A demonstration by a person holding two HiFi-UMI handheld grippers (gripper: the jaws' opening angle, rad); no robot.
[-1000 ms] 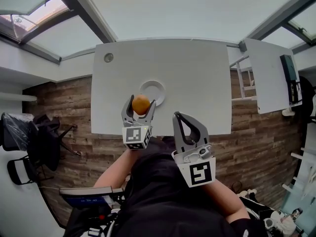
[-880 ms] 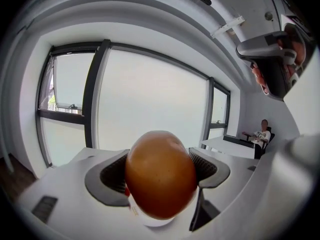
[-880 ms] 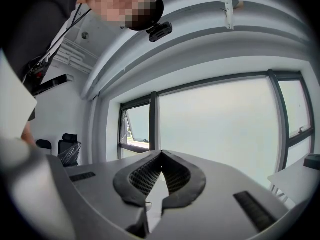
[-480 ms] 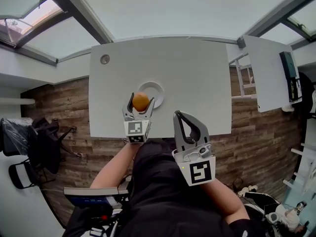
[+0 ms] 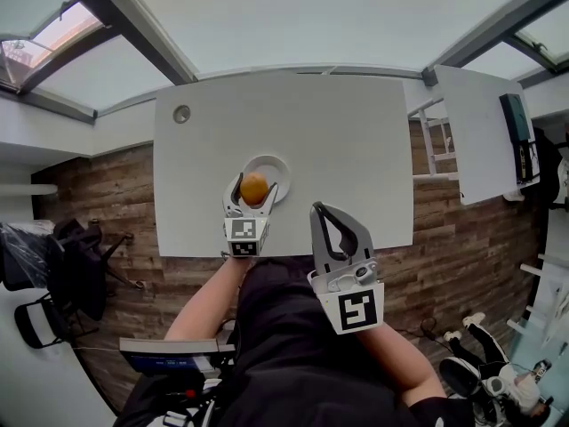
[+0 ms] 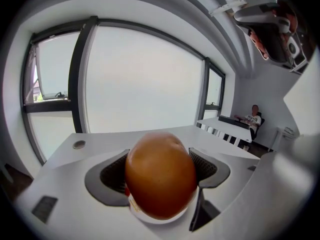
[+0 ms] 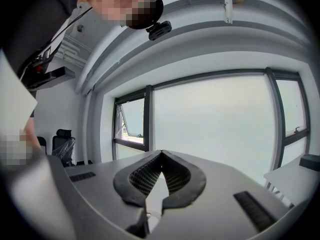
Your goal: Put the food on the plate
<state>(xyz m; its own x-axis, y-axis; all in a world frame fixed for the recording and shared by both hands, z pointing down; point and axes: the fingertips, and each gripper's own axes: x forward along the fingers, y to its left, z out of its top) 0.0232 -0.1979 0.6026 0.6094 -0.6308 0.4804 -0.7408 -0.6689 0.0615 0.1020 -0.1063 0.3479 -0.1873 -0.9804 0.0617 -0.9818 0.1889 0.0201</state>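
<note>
An orange [image 5: 254, 188] sits between the jaws of my left gripper [image 5: 253, 186], which is shut on it. In the left gripper view the orange [image 6: 160, 181] fills the middle, with the white plate [image 6: 150, 218] showing just under it. In the head view the orange hangs over the near left part of the small round white plate [image 5: 271, 169] on the white table [image 5: 338, 149]. My right gripper [image 5: 326, 218] is held back over the table's near edge, jaws shut with nothing in them [image 7: 161, 171].
A round grey cap [image 5: 181, 114] is set into the table's far left corner. A second white table [image 5: 471, 132] with a dark device stands to the right. Black chairs [image 5: 62, 265] stand on the wooden floor at the left.
My left gripper has carried the orange forward, from the table's near edge to over the plate. The right gripper has hardly moved.
</note>
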